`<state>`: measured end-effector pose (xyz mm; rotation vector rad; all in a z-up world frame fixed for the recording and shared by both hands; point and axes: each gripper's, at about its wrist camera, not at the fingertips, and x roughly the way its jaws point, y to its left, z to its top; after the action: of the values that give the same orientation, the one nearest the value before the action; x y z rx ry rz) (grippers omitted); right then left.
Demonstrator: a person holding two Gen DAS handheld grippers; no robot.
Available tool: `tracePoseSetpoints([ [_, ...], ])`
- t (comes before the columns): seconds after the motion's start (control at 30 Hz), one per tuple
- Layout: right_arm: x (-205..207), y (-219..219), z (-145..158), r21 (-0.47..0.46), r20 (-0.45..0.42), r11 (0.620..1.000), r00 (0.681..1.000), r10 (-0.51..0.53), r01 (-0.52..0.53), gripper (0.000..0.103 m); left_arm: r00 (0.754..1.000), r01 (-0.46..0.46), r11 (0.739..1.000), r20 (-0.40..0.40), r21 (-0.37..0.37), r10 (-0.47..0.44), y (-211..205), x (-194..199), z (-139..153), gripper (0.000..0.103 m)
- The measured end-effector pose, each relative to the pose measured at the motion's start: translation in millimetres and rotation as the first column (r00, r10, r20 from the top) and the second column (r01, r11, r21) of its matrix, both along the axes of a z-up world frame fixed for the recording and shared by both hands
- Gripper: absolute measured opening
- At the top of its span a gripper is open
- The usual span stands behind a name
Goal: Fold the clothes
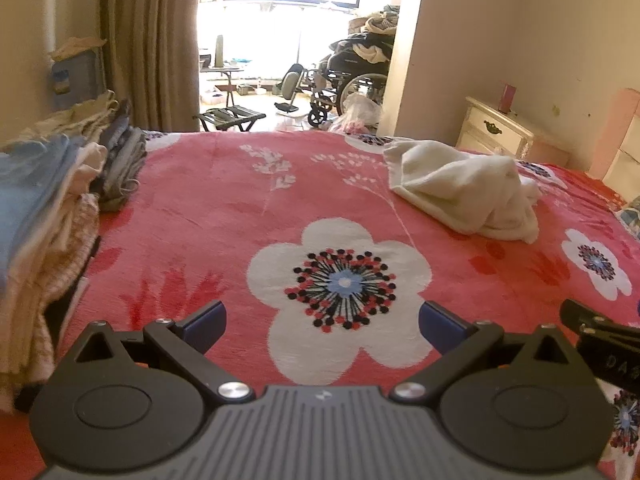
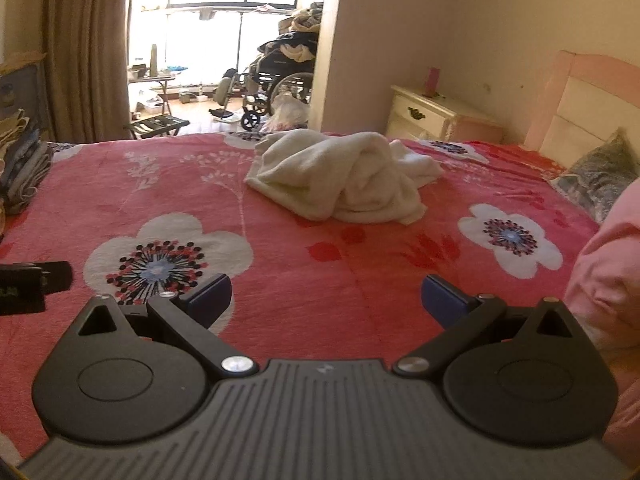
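A crumpled white garment [image 1: 466, 188] lies in a loose heap on the red floral bedspread [image 1: 224, 216]. From the left gripper [image 1: 322, 326] it sits well ahead and off to the right; from the right gripper [image 2: 326, 300] it sits well ahead and slightly left of centre [image 2: 344, 178]. Neither gripper touches it.

The left gripper hovers low over the bedspread with its blue-padded fingers [image 1: 206, 322] spread wide and nothing between them; a large white flower print shows through the gap. The right gripper is likewise spread wide and empty, its fingers [image 2: 210, 298] over plain red cloth [image 2: 320, 280]. Each gripper shows at the edge of the other's view: the right one just to the right of the left gripper, the left one just to the left of the right gripper.

To the left of the left gripper, a stack of folded clothes [image 1: 44, 216] stands along the bed's edge, with a second darker pile [image 1: 122, 160] further ahead. To the right of the right gripper lies a pink pillow [image 2: 608, 276], with a patterned cushion [image 2: 600, 172] beyond it near the pink headboard [image 2: 580, 100]. Far ahead, past the bed, stand a cream nightstand [image 2: 432, 116], a brown curtain [image 2: 86, 48] and a loaded wheelchair [image 2: 280, 76] by a bright window.
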<state>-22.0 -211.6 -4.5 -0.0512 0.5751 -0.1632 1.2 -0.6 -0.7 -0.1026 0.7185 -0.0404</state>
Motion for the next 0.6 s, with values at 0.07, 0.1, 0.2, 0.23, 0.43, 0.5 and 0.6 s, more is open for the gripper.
tracePoseSetpoints([
  [0.07,-0.6,-0.4,2.3,0.004,0.001,1.000,1.000,-0.005,0.005,0.102,1.000,-0.003,1.000,-0.006,0.003,0.003,1.5,3.1,0.4,0.103],
  [0.1,-0.9,-0.6,3.4,0.006,0.002,1.000,1.000,-0.007,0.007,0.102,1.000,-0.009,1.000,0.009,0.004,0.009,3.1,0.9,3.6,0.103],
  [0.2,-1.7,-1.3,6.8,0.011,0.004,1.000,1.000,-0.015,0.015,0.102,0.998,-0.021,0.999,0.052,0.027,0.020,4.3,-15.4,18.6,0.103],
  [0.23,-2.0,-1.5,7.9,0.013,0.005,1.000,1.000,-0.017,0.017,0.102,0.999,-0.020,0.999,0.046,0.039,0.018,1.7,-15.2,20.1,0.103],
  [0.43,-1.7,0.3,12.6,0.019,-0.030,0.998,0.998,-0.058,0.059,0.102,0.999,-0.013,0.997,0.037,0.080,0.010,-8.4,-11.4,17.4,0.103],
  [0.5,-2.1,-3.0,11.4,0.026,-0.034,0.997,0.997,-0.066,0.067,0.102,0.999,-0.003,0.996,0.034,0.086,0.000,-11.6,-10.8,16.6,0.103],
  [0.6,-2.3,-7.0,9.1,0.029,-0.042,0.996,0.996,-0.077,0.079,0.102,0.999,0.011,0.997,0.033,0.077,-0.013,-14.9,-9.9,14.1,0.101],
])
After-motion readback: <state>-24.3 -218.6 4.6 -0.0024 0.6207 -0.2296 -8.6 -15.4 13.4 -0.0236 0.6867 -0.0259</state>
